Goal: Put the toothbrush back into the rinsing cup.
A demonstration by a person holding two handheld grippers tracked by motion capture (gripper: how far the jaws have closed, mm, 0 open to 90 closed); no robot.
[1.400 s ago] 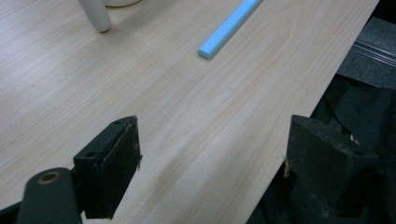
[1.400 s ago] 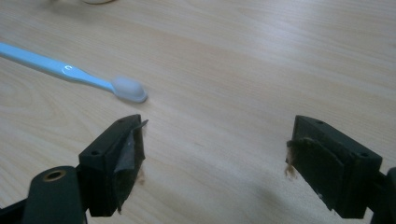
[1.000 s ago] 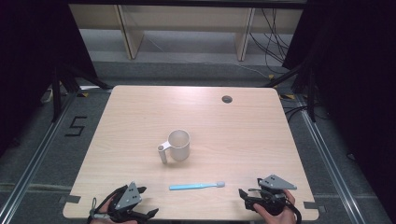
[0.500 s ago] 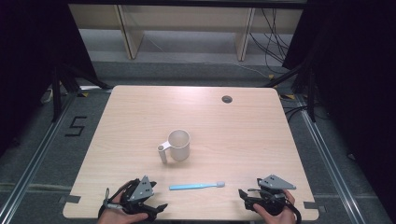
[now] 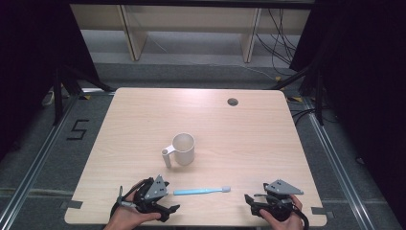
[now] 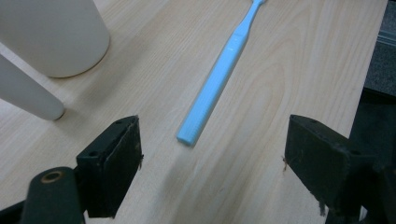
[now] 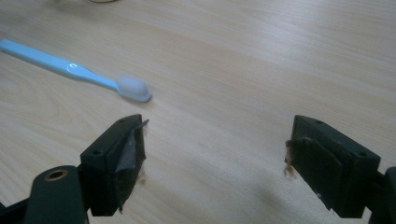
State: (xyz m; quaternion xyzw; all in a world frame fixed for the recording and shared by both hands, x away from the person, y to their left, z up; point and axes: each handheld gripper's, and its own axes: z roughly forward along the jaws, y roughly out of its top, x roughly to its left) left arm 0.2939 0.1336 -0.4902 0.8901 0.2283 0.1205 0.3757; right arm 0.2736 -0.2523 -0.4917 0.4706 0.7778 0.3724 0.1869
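A light blue toothbrush [image 5: 201,190] lies flat near the table's front edge, bristle head to the right. A white mug [image 5: 182,149] stands upright behind it, handle toward the front left. My left gripper [image 5: 168,209] sits open just left of the toothbrush's handle end [image 6: 188,136], which lies between and just ahead of its jaws. The mug [image 6: 56,35] and its handle show at the upper left of the left gripper view. My right gripper [image 5: 250,202] is open at the front right, empty, with the toothbrush head [image 7: 133,88] ahead and to its left.
The wooden table [image 5: 249,139] has a round cable hole [image 5: 232,101] at the back right. Its front edge lies right under both hands. Shelving and cables stand beyond the far edge, and dark floor rails flank the table.
My left gripper has moved right and slightly forward, closing in on the toothbrush's handle end. The right gripper, the mug and the toothbrush have stayed put.
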